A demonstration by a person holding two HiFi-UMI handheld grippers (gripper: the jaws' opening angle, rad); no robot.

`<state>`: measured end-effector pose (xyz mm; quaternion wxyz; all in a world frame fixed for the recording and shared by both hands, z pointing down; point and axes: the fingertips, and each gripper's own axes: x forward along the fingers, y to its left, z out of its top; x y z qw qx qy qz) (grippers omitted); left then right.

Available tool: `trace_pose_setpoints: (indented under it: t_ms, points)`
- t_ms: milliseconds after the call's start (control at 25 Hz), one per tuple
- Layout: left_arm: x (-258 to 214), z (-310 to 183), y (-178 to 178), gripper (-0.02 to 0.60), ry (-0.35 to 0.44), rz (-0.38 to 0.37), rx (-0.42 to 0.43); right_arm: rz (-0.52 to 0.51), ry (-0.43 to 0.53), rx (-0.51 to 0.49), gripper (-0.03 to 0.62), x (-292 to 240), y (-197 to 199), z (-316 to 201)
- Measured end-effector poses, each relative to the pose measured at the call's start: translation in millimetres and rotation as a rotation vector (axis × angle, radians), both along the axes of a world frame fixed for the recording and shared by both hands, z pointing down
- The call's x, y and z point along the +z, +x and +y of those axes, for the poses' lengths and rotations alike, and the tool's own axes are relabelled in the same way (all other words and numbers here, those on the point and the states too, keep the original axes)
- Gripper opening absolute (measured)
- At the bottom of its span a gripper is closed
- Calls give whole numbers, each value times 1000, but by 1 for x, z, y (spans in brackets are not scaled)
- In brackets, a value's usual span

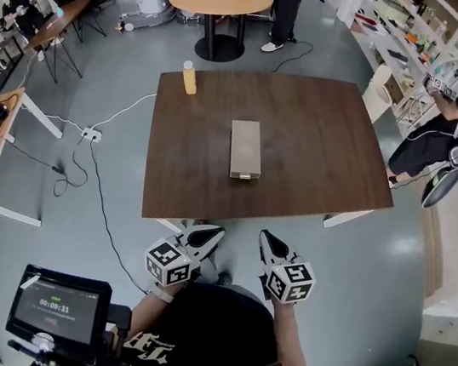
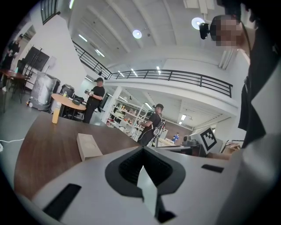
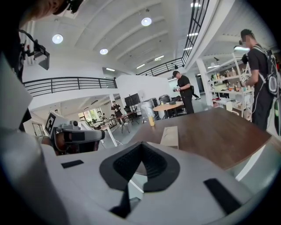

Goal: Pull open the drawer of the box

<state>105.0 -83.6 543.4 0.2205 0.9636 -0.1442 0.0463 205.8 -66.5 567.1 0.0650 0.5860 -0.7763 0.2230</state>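
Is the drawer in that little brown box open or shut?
Shut, it seems. The flat tan cardboard box on the dark wooden table shows a plain rectangle outline from above; no drawer sticks out of it.

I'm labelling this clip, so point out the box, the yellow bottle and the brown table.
box (image 1: 246, 146), head view, middle of its top.
yellow bottle (image 1: 189, 79), head view, its body.
brown table (image 1: 320, 149), head view, bare top right of the box.
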Motion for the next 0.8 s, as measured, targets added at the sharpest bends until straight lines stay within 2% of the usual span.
trace_pose_setpoints:
  t_ms: [560,800]
  points:
    - [2,-46,-26,0,-32,17,-88,39,-40,-99,-14,4,-30,-59]
    - [2,-59,-34,0,-38,14,-115,58,-86,-122,-14,19,-37,-73]
